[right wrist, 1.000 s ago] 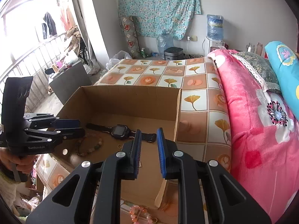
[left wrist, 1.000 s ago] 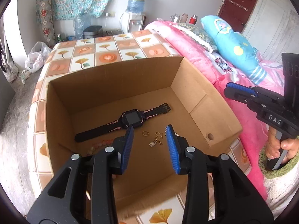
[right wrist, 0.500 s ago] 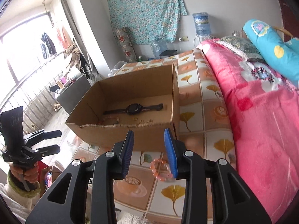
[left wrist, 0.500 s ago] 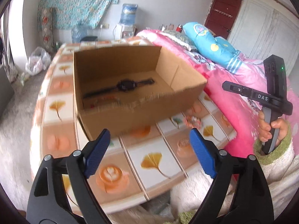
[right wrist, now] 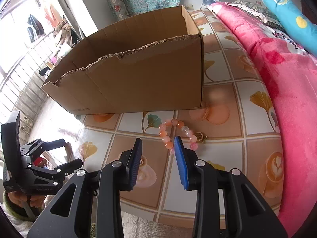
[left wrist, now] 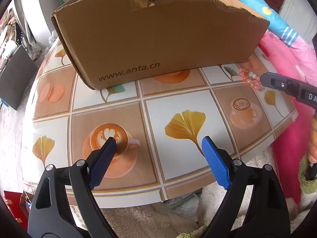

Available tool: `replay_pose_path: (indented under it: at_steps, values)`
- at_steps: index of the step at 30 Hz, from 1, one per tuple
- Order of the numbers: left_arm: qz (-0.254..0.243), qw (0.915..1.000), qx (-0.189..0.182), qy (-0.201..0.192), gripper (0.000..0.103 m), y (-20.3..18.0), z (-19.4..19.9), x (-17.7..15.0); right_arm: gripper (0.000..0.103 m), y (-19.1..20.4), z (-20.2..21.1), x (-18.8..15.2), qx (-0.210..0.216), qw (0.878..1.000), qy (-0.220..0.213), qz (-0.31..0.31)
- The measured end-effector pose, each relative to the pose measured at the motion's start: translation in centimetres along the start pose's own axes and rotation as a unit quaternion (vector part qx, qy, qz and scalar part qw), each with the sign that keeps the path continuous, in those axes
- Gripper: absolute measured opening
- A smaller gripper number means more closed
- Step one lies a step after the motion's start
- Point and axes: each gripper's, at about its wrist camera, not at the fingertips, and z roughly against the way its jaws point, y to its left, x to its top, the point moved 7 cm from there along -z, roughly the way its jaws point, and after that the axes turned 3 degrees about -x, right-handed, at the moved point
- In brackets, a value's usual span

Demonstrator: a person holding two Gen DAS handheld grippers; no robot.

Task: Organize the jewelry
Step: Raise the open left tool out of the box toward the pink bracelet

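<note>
A pink and orange bead bracelet (right wrist: 162,132) with a small gold charm lies on the patterned tablecloth, just in front of the cardboard box (right wrist: 138,79). My right gripper (right wrist: 158,138) hovers low over the cloth, partly open with nothing between its pads. Its right fingertip (right wrist: 177,138) stands just short of the beads. My left gripper (left wrist: 158,138) is wide open and empty above a ginkgo-leaf tile, in front of the box (left wrist: 158,39). In the left wrist view the bracelet (left wrist: 251,78) lies at the right gripper's tip (left wrist: 265,79). The box's inside is hidden.
The table (left wrist: 111,190) ends just below my left fingers, with fuzzy cream cloth under the edge. A pink blanket (right wrist: 287,83) and blue pillow (right wrist: 287,11) border the table's right side. The left gripper (right wrist: 72,151) shows at the table's left, held by a hand.
Both grippers have drawn back from above the box and sunk toward the table's front. The left jaws have spread wide, the right ones a little. The watch inside the box has gone out of sight.
</note>
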Motion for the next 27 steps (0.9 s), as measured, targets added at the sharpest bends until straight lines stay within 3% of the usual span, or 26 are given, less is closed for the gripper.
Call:
replay_pose_path:
  at_steps: [5,8,13,17,19,23,27]
  values:
    - [-0.013,0.9998,0.013,-0.006,0.090,-0.4,-0.2,-0.3,0.034,0.2,-2.2,-0.1,-0.012,0.999,0.032,0.004]
    - [-0.020,0.9995,0.022,-0.007,0.091,-0.8,-0.3,-0.4,0.034,1.1,-3.0,-0.4,0.004,0.999,0.049,-0.001]
    - [-0.023,0.9994,0.022,-0.012,0.093,-0.7,-0.2,-0.5,0.034,4.5,-3.5,-0.4,0.093,0.994,0.064,-0.013]
    - [-0.023,0.9994,0.021,-0.012,0.093,-0.6,-0.1,-0.5,0.034,7.8,-3.4,0.2,0.195,0.977,0.076,-0.031]
    - [-0.022,0.9995,0.021,-0.013,0.093,-0.5,-0.1,-0.5,0.036,8.7,-3.2,0.5,0.210,0.975,0.076,-0.023]
    - [-0.022,0.9994,0.022,-0.013,0.094,-0.7,0.1,-1.0,0.042,8.1,-2.2,0.8,0.195,0.979,0.057,-0.012]
    - [-0.021,0.9994,0.022,-0.013,0.094,-0.8,0.0,-1.0,0.042,4.2,-0.3,0.6,0.148,0.988,0.031,-0.036]
